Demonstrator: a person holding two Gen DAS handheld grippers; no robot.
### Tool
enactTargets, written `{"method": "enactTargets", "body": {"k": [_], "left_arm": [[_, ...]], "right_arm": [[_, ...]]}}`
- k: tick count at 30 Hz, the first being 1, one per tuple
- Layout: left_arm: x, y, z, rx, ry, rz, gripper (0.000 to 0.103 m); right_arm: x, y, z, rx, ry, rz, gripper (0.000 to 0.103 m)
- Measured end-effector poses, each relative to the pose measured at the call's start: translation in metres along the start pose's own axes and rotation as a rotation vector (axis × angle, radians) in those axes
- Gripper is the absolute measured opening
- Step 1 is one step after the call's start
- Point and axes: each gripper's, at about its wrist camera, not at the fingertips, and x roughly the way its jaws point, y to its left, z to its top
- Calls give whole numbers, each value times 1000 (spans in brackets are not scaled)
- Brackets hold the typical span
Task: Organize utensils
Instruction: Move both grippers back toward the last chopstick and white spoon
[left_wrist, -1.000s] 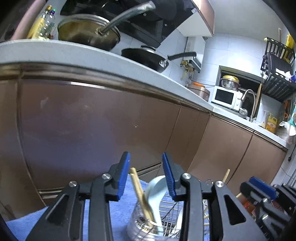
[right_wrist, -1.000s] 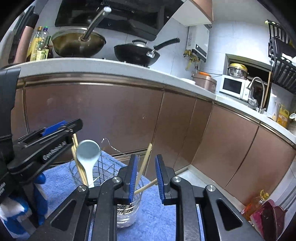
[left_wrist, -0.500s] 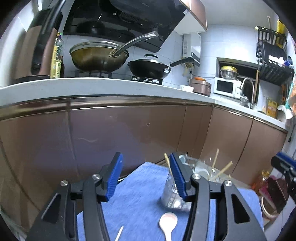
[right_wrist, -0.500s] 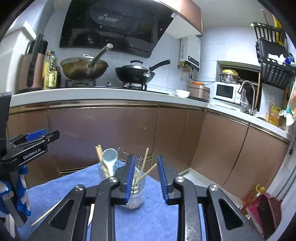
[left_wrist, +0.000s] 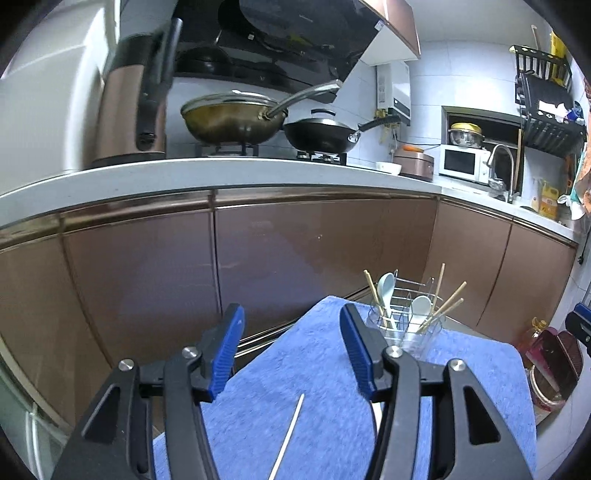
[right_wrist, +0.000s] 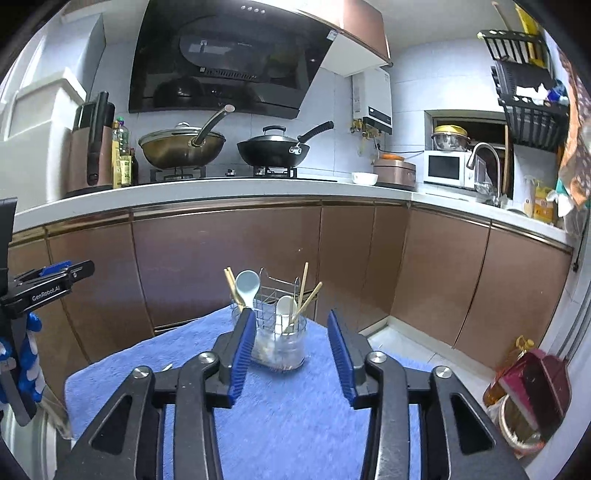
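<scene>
Both hand-held grippers now sit farther back from the utensil holders than a second ago, when their tips stood right at the chopsticks and spoon. The left hand-held gripper (left_wrist: 291, 345) has just been widening its jaws and they stand well apart with nothing between them; the right hand-held gripper (right_wrist: 291, 350) has been opening too, and its blue pads frame the clear cup (right_wrist: 282, 345) from a distance without touching it.

At the far edge of the blue towel (right_wrist: 288, 413) stand the clear cup and, just behind it, a wire basket (right_wrist: 275, 295). A pale blue spoon (right_wrist: 246, 286) and a white spoon (right_wrist: 286, 308) stand upright among wooden chopsticks (right_wrist: 303, 284) (which holder each one sits in is hard to tell, as cup and basket overlap).

One loose chopstick (left_wrist: 290, 435) lies on the towel nearer the left hand-held gripper, its lower end cut off by the picture edge. Something pale shows behind that gripper's right finger, too hidden to name. What carries the towel is covered. Beyond, a kitchen worktop (right_wrist: 221, 194) holds two woks.
</scene>
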Motion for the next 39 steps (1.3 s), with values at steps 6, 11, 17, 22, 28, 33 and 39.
{"method": "enactTargets", "body": {"k": [6,11,17,22,28,33,39], "left_arm": [[-28,-10,-11,27,-4,-13,58],[-37,-22,-18,60,11,-27,58],[-38,-27,-21,84,23,-29,58],[-33,-32,-26,112,34,-24,58],[-16,-32,-31,124,64,-26,58],[2,-31,-38,138,93,-18,58],[24,-30,-44,141,122,-14,58]], "right_arm": [[-23,-2,-11,58,-3,10,44],[-36,-5,-15,90,-9,13,44],[-37,-9,-20,115,7,28,44],[-24,-5,-28,125,44,57,44],[-4,-1,-37,120,89,81,44],[12,-2,-44,125,123,86,44],[32,-6,-52,134,162,86,44]]}}
